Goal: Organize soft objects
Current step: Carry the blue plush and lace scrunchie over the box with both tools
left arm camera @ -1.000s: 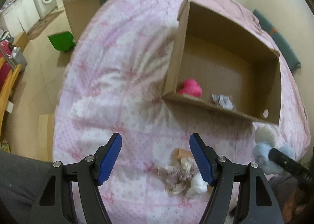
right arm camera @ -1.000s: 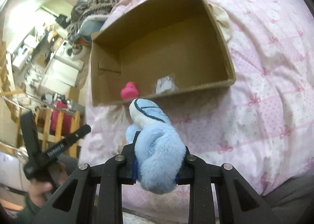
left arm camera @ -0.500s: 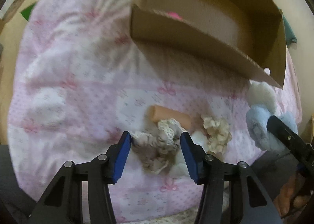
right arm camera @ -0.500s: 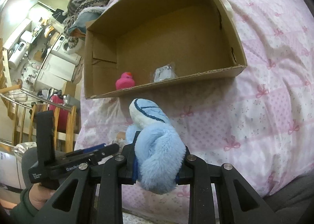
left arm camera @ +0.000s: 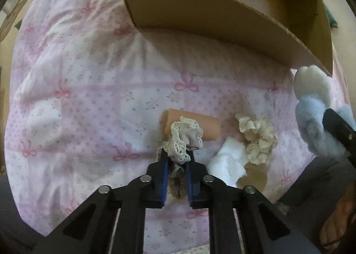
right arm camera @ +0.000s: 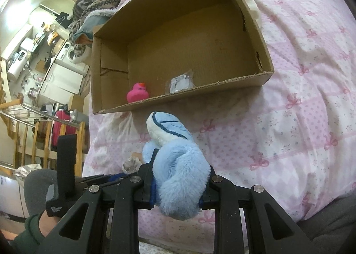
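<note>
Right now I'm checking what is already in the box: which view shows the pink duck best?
The right wrist view: it looks into the open box and shows the pink duck whole, in the near left corner. In the left wrist view the box's near wall hides the floor, so no duck shows.

Dim soft indoor light; fisheye-warped, vignetted edges; slight blur.

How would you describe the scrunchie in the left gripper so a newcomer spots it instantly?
On the pink bedspread, in front of the cardboard box, lies a peach cylinder. The grey scrunchie before it is pinched in the left gripper. Unlike the cream scrunchie alongside, it has lace edging.
</note>
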Demonstrator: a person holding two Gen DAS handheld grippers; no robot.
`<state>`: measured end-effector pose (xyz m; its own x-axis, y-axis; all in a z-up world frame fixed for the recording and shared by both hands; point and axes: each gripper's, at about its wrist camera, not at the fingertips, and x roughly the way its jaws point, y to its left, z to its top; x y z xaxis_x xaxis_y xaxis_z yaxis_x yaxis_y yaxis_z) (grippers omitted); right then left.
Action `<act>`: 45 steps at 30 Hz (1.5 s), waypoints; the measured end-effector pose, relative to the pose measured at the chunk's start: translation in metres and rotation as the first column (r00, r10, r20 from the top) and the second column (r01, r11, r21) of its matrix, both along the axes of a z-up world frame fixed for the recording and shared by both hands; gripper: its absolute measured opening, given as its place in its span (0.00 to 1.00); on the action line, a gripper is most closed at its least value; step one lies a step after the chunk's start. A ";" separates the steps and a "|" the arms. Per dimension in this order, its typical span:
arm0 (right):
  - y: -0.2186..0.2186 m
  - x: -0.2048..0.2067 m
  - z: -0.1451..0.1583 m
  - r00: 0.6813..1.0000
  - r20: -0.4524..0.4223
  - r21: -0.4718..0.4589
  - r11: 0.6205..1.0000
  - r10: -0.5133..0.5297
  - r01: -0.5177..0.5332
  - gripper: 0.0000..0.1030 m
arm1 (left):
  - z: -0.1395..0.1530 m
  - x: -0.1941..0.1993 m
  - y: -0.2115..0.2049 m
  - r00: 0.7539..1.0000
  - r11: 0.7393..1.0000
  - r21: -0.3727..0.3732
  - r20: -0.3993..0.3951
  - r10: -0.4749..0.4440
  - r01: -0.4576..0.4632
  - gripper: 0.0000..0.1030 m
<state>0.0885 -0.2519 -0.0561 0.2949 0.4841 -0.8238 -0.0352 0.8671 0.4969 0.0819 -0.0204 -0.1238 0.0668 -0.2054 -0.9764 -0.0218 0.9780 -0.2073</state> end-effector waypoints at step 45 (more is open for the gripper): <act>-0.003 0.007 0.088 0.953 0.299 0.064 0.996 0.044 -0.066 0.28 | 0.162 0.015 0.031 0.849 0.984 0.106 0.523 0.070 -0.146 0.10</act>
<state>0.0960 -0.2550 0.0322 0.4917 0.5620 -0.6652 -0.2375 0.8215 0.5184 0.0974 0.0105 0.0381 0.5819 -0.0345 -0.8125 -0.0564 0.9950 -0.0826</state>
